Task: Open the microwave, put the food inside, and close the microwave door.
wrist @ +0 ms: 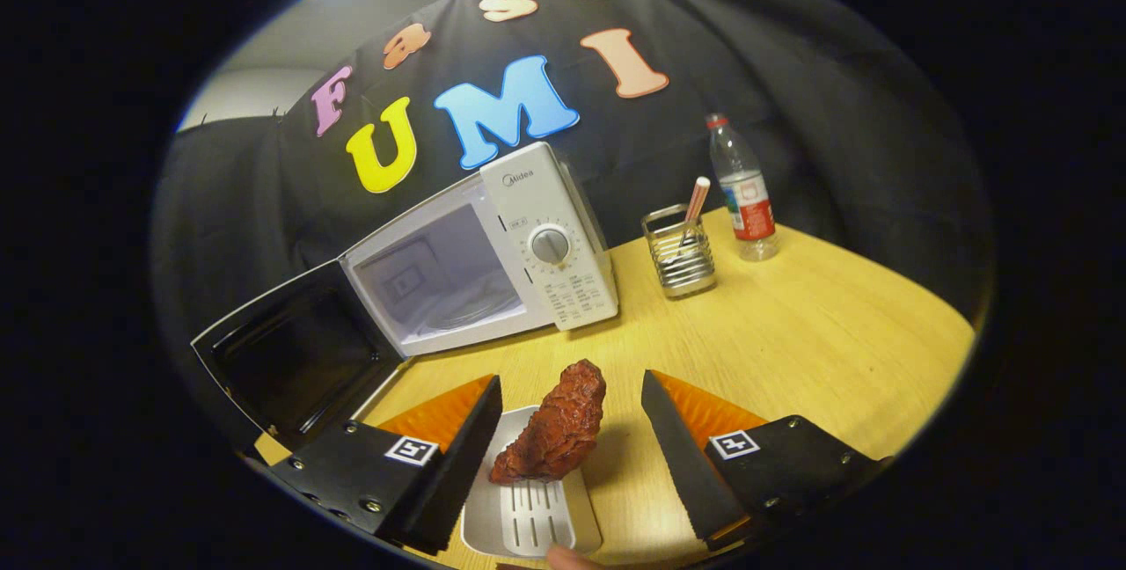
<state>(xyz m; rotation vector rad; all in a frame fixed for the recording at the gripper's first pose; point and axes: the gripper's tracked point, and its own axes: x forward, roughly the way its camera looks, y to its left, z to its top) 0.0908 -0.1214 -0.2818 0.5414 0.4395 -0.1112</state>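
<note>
A white microwave stands on the wooden table with its door swung wide open to the left, baring the cavity and glass turntable. A reddish-brown piece of food lies on a small white slotted tray. My gripper is open, its fingers either side of the food and not touching it. The microwave sits beyond the fingers, ahead and slightly left.
A metal holder with a stick in it stands right of the microwave. A clear water bottle with a red cap stands behind it. A fingertip shows at the tray's near edge. The open door juts out left of the fingers.
</note>
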